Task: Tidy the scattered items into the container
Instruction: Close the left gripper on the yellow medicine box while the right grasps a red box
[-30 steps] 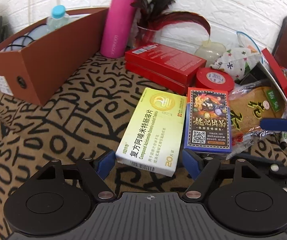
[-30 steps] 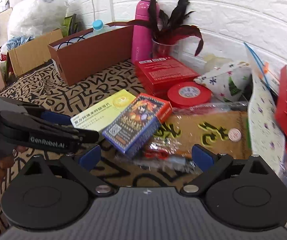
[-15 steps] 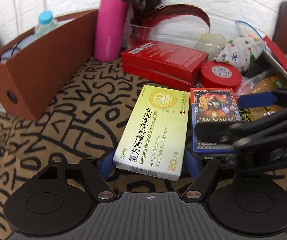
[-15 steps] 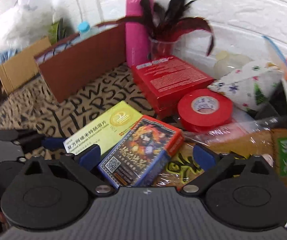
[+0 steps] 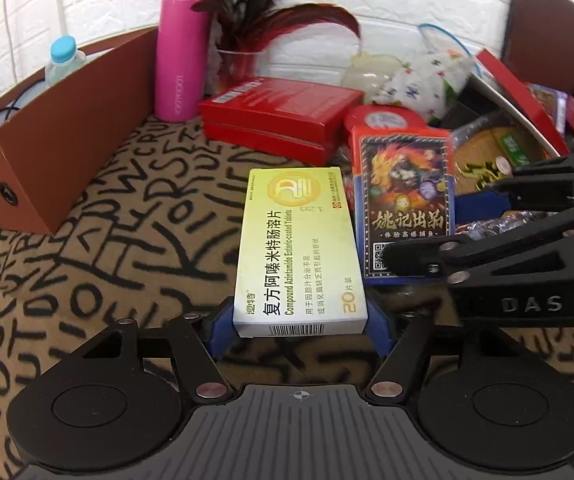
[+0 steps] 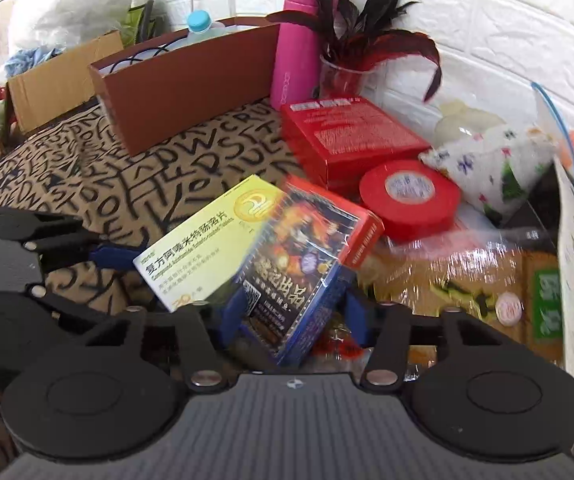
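My left gripper is shut on the near end of a yellow medicine box, which is lifted off the patterned cloth. My right gripper is shut on a blue and red card box, tilted and raised; it also shows in the left wrist view. The yellow medicine box shows beside it in the right wrist view. The brown container stands at the far left, with a bottle and cables inside.
A pink flask, a vase of feathers, red flat boxes, a red tape roll, a patterned pouch and a snack packet crowd the back and right. A cardboard box stands far left.
Both grippers closed on their boxes and lifted them. The right gripper moved left and forward onto the card box, which now tilts up. The yellow box rose off the cloth.
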Demonstrator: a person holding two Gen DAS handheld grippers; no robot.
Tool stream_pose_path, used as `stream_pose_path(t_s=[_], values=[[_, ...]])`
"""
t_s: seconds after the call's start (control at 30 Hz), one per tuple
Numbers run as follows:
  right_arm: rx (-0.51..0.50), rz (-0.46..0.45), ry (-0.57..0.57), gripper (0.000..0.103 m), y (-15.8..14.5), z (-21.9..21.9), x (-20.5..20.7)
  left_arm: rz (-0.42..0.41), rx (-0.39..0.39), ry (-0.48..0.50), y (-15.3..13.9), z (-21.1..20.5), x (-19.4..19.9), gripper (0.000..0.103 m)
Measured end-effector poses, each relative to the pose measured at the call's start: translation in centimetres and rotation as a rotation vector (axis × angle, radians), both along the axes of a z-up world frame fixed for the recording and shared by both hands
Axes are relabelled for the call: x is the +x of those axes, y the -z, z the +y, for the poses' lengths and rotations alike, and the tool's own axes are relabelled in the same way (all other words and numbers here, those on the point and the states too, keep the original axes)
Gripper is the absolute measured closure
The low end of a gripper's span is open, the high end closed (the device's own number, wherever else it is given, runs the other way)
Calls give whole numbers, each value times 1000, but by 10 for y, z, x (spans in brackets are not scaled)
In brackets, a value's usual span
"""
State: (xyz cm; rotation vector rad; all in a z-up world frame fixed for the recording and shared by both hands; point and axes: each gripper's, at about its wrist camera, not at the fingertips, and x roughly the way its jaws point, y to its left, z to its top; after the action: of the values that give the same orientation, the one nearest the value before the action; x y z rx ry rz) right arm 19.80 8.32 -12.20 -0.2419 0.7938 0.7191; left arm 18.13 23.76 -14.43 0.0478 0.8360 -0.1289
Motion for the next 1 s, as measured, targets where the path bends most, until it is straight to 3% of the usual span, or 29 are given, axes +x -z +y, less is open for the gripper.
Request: stream_pose_path(t_s=[0.13,0.33,0.4,0.47,0.7,0.8,0.83,0.87,0.9,1.0], values=[[1,58,-5,81,2,-30,-21,22,-24,41,-2,-8,-21,35],[-1,140,8,82,4,-80,-62,57,-21,126,-4,-21,-61,33],[-17,154,22,71,2,-91,-68,67,-33,121,-6,-21,-69,21],[-27,146,37,45,-1,-99,-73,71,-52,101,-10,-19,-74,18],[-16,106,49,42,-8,-105,-72,48,-65,32,-18,-23,-57,12],[-16,126,70,61,-5,-109,-68,84,-43,-1,-7,-26,-38,14],[-18,133,78,77,-4,-112,-69,94,-32,-1,-3,-28,-35,15],[-16,136,87,82,-4,-116,-69,93,-15,1,0,-31,-32,16],[-12,135,98,82,-4,-121,-71,82,12,3,0,-35,-32,30],[-2,123,118,82,-8,-135,-79,90,25,13,-5,-44,-33,35]])
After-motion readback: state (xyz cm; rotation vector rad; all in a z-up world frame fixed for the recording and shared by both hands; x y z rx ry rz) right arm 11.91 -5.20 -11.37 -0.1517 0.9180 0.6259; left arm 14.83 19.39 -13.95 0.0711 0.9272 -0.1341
